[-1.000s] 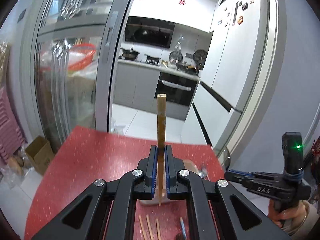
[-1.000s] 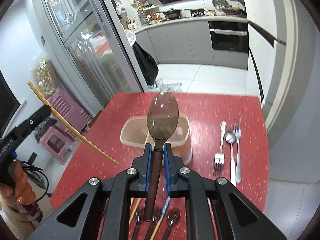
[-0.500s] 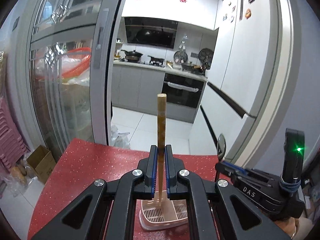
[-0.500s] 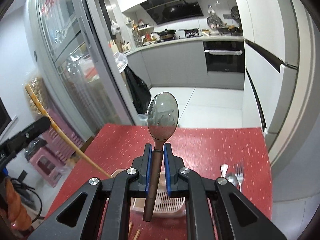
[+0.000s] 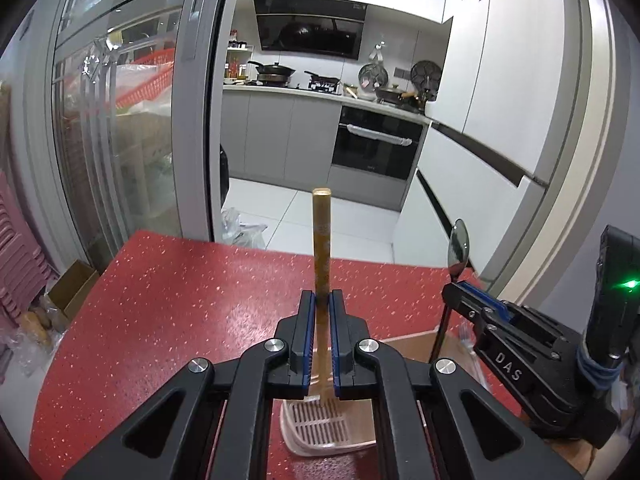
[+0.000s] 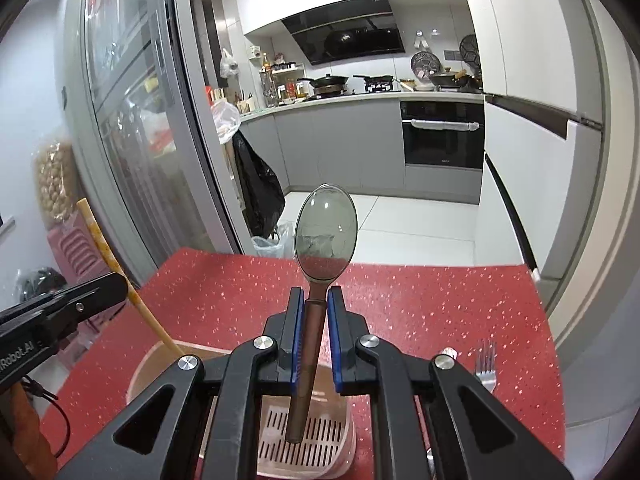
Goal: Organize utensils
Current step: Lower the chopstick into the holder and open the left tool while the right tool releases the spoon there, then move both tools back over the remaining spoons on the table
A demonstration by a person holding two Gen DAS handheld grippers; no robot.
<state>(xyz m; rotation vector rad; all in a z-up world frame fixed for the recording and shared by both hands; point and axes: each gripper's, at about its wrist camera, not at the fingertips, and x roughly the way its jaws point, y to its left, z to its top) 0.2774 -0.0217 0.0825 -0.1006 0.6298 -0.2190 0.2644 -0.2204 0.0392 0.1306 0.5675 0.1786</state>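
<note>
My left gripper [image 5: 320, 304] is shut on a wooden chopstick [image 5: 322, 240] that stands upright, its lower tip reaching into the pale plastic utensil holder [image 5: 320, 424] with a slotted floor. My right gripper [image 6: 312, 304] is shut on a dark spoon [image 6: 326, 236], bowl up, handle end hanging just over the same holder [image 6: 304, 440]. The left wrist view shows the right gripper [image 5: 460, 286] with its spoon [image 5: 458, 246] at right. The right wrist view shows the left gripper [image 6: 116, 282] with the chopstick [image 6: 100, 244] at left.
The holder stands on a red speckled table [image 6: 420, 308]. Metal forks [image 6: 486, 364] lie on it to the right of the holder. Beyond the table's far edge are a glass sliding door [image 5: 120, 120], kitchen counters and a white fridge wall [image 5: 520, 100].
Both grippers have moved forward and down over the holder, so the chopstick's tip and the spoon's handle end now hang in its mouth. The loose utensils near the front edge have left view.
</note>
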